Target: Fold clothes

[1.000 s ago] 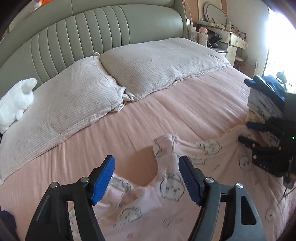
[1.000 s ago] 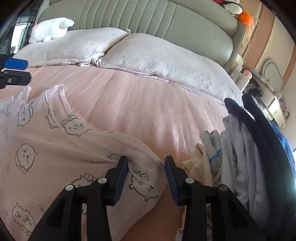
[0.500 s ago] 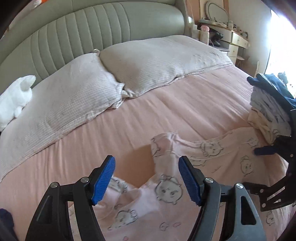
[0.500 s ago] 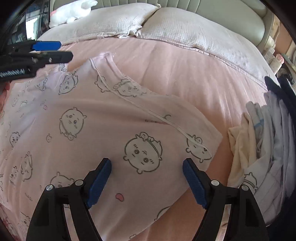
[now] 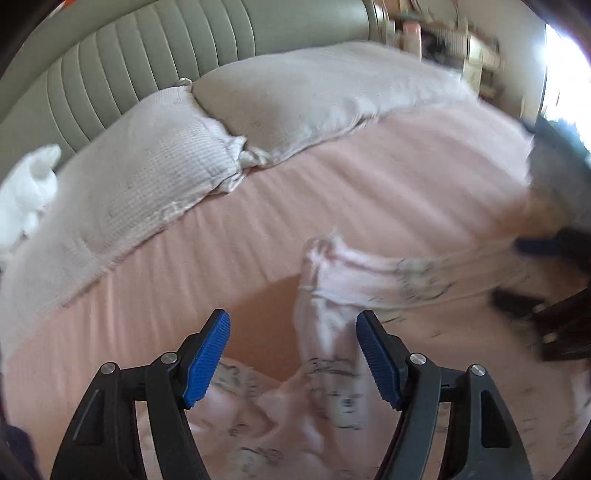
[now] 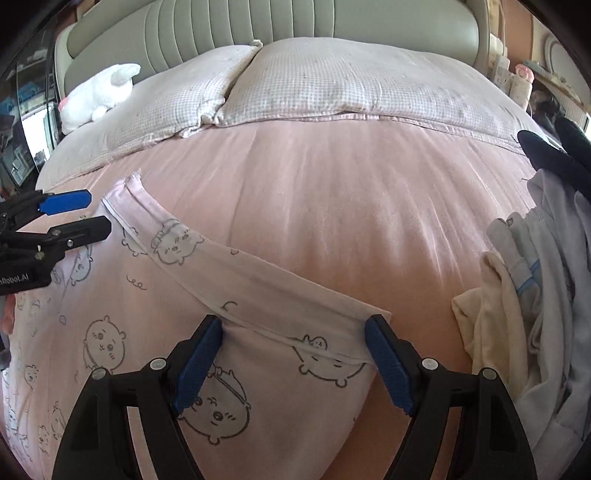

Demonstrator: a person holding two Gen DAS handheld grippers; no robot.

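Jaws on the left gripper [image 5: 293, 363] are standing wide open in the left wrist view, nothing between the blue pads [image 5: 207, 358]. Pink cartoon-print garment [image 5: 332, 369] is lying on the pink bed sheet [image 5: 332, 192] under and ahead of the gripper, one narrow part running up between the pads without touching either, the fabric below it bunching into wrinkles. View is motion-blurred. Two checked pillows [image 5: 155, 170] are sitting against the padded headboard [image 5: 166, 55], white plush toy [image 5: 26, 192] at far left. Right gripper [image 5: 532, 273] is showing at the right edge, blurred; can't read its jaws from here.

Right wrist view: jaws on the right gripper [image 6: 293, 363] are also gaping wide, holding nothing. Garment [image 6: 122, 332] is spreading flat over the bed sheet [image 6: 351, 192], its banded edge running diagonally from upper left down to a corner just beside the right pad [image 6: 388, 369]. Left gripper [image 6: 70, 218] is hovering over the garment's upper-left end, fingers apart. Stack of folded clothes [image 6: 535, 295] is sitting at the right, near the garment but apart from it. Pillows [image 6: 332, 81], plush toy [image 6: 96, 96] and headboard [image 6: 240, 26] are lining the back.
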